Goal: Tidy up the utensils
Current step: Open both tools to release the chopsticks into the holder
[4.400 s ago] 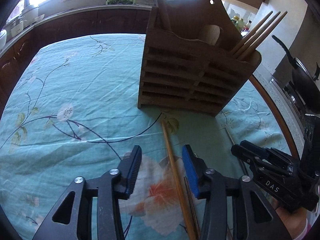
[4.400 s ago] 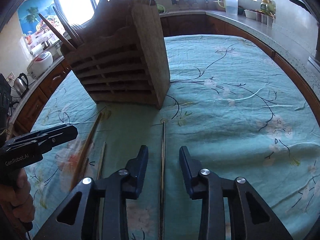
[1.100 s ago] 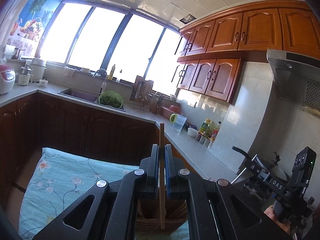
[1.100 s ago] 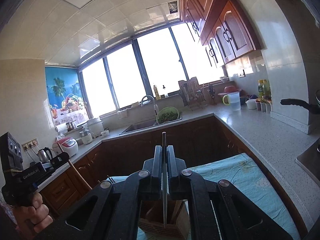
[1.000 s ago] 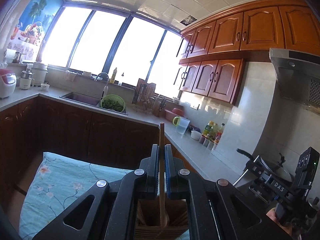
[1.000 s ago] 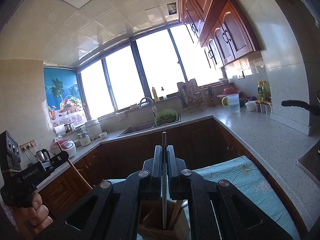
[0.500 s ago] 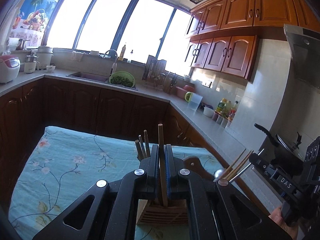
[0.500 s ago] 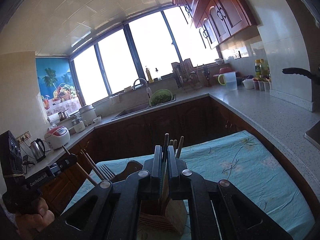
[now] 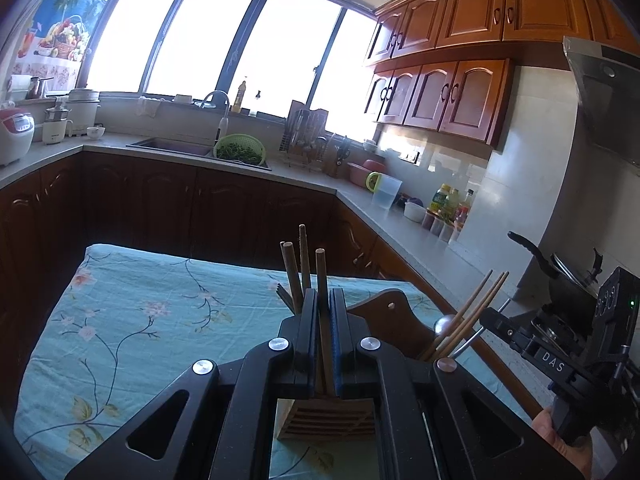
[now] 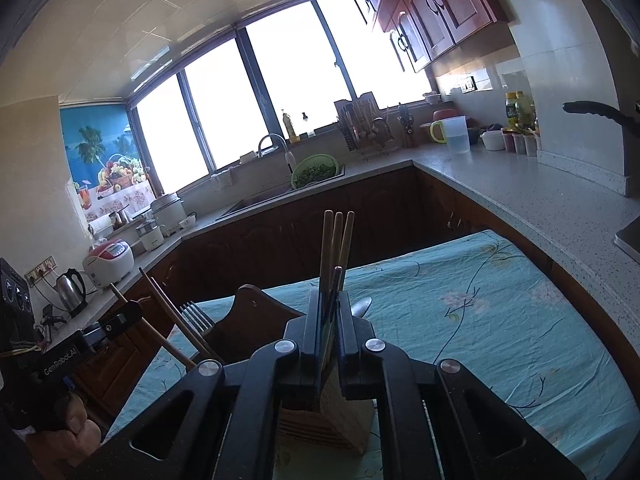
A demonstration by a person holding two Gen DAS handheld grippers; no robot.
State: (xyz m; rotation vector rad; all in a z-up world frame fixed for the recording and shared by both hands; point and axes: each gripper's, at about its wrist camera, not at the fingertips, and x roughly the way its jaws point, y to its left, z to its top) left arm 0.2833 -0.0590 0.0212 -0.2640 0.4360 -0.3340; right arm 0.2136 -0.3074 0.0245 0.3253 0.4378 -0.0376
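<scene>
My left gripper (image 9: 323, 300) is shut on a wooden chopstick (image 9: 321, 276) held upright over the wooden utensil holder (image 9: 326, 420). Two more chopsticks (image 9: 294, 276) stand in the holder beside it. My right gripper (image 10: 330, 300) is shut on a thin dark chopstick (image 10: 336, 280) held upright over the same holder (image 10: 326, 416). Three wooden chopsticks (image 10: 338, 240) stand behind it. A fork (image 10: 196, 322) and slanted chopsticks (image 10: 168, 312) fill the holder's other compartment. The right gripper also shows in the left wrist view (image 9: 504, 326), the left one in the right wrist view (image 10: 120, 320).
The holder stands on a table with a teal flowered cloth (image 9: 132, 320). Dark cabinets and a grey counter (image 10: 520, 184) surround it. A pan handle (image 9: 528, 248) sticks out at the right. A sink with a green colander (image 9: 239, 151) is far back.
Both grippers have lowered their chopsticks towards the holder; the holder and the standing chopsticks now rise higher in both views. Earlier both chopsticks were picked up off the table.
</scene>
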